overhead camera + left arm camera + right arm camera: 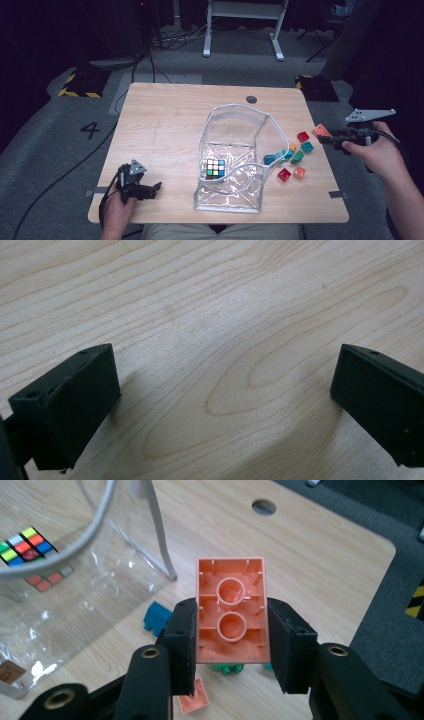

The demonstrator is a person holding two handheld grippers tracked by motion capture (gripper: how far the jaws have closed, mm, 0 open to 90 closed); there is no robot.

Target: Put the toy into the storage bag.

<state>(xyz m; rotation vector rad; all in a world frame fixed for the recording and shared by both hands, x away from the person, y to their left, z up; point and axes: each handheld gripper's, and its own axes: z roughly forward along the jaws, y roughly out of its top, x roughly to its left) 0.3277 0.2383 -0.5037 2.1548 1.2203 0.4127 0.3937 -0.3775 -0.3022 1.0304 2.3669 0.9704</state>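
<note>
My right gripper [231,645] is shut on an orange building brick [231,607], hollow underside facing the camera; in the high view that gripper [326,137] holds the brick [321,130] above the table's right edge. A clear plastic zip bag [235,155] stands open mid-table with a colour-tiled puzzle cube [214,168] inside; the bag [80,595] and cube [27,546] also show in the right gripper view. My left gripper [154,189] rests open near the front left corner, its jaws [225,405] wide apart over bare wood.
Several loose bricks, red [303,136], teal [307,147], green [297,157] and orange [299,172], lie right of the bag. A round cable hole [251,99] sits near the table's far edge. Beyond the wooden table [165,115] is grey floor with cables and a desk frame.
</note>
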